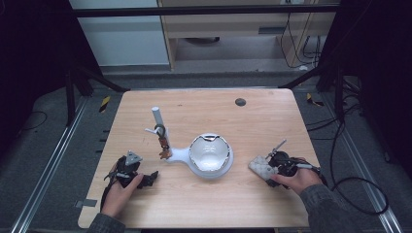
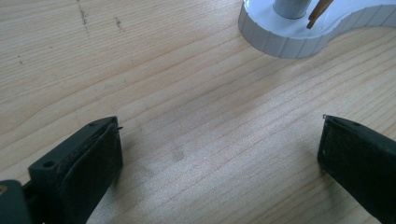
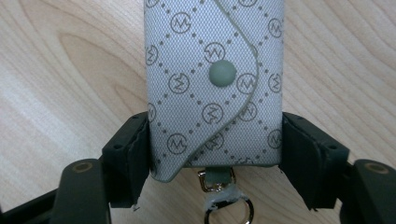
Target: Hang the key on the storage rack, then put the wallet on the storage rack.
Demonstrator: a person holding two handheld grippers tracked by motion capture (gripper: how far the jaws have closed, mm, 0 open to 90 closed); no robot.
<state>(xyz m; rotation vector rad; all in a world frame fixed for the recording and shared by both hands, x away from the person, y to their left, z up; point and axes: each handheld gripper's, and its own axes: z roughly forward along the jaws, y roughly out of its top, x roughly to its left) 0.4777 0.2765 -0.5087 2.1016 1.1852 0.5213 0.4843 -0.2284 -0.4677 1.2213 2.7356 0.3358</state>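
On the wooden table (image 1: 252, 121) I see the white stand (image 1: 206, 158) at the centre, my left gripper (image 1: 145, 178) resting wide open and empty beside it, and my right gripper (image 3: 215, 154) clamped on the grey patterned key pouch (image 3: 215, 79) lying flat near the right edge.

A: What stands between the two tongs?
B: A white plastic stand (image 1: 180, 154) with a round white bowl (image 1: 210, 154), and an upright white post (image 1: 158, 121), nearer the left tongs.
A: And beyond them?
B: A small dark round disc (image 1: 240, 102) on the light wooden table (image 1: 272, 126).
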